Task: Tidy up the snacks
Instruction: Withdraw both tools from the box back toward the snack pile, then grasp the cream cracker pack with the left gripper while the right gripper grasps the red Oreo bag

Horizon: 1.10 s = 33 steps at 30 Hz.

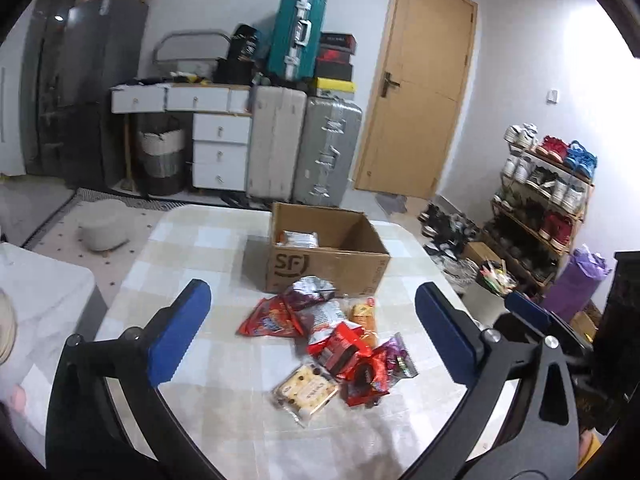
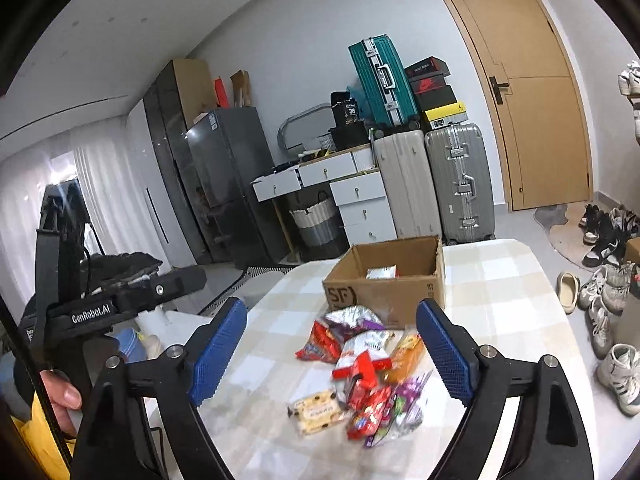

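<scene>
Snack packets (image 1: 332,344) lie heaped on the checked desk (image 1: 192,248) just ahead of both empty, wide-open jaws, the open cardboard box (image 1: 328,256) beyond them seemingly holding one pale packet already, placed there probably to receive the rest.

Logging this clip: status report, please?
Left gripper and right gripper open, empty. Snack pile loose on table; one packet in cardboard box. Nothing in the way.
</scene>
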Motion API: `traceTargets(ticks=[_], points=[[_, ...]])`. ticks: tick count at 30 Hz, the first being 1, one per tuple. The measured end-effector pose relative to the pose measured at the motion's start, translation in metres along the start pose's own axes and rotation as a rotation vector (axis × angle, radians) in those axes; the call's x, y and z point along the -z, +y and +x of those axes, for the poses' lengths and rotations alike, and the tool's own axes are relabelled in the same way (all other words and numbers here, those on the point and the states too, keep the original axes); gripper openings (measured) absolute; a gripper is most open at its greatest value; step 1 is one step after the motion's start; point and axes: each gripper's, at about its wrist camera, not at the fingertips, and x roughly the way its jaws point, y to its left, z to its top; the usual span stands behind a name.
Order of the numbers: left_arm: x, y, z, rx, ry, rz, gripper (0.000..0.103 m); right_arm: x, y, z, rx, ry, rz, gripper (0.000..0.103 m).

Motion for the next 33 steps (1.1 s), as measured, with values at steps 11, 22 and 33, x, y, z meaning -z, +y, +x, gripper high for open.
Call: traceTargets(ticks=[11,22,33], points=[[0.069,0.018,0.016,-0.044,0.074,0.048,0.102,0.054,0.016,-0.019,0.023,-0.041,-0.034,0.097],[0.093,0.018,0.091,0.019,0.219,0.071,0.102,0.085,0.012,0.008,0.024,0.039,-0.019,0.097],[0.115,0.015,0.158,0.028,0.324,0.089,0.102,0.100,-0.021,0.041,0.024,0.094,0.043,0.097]])
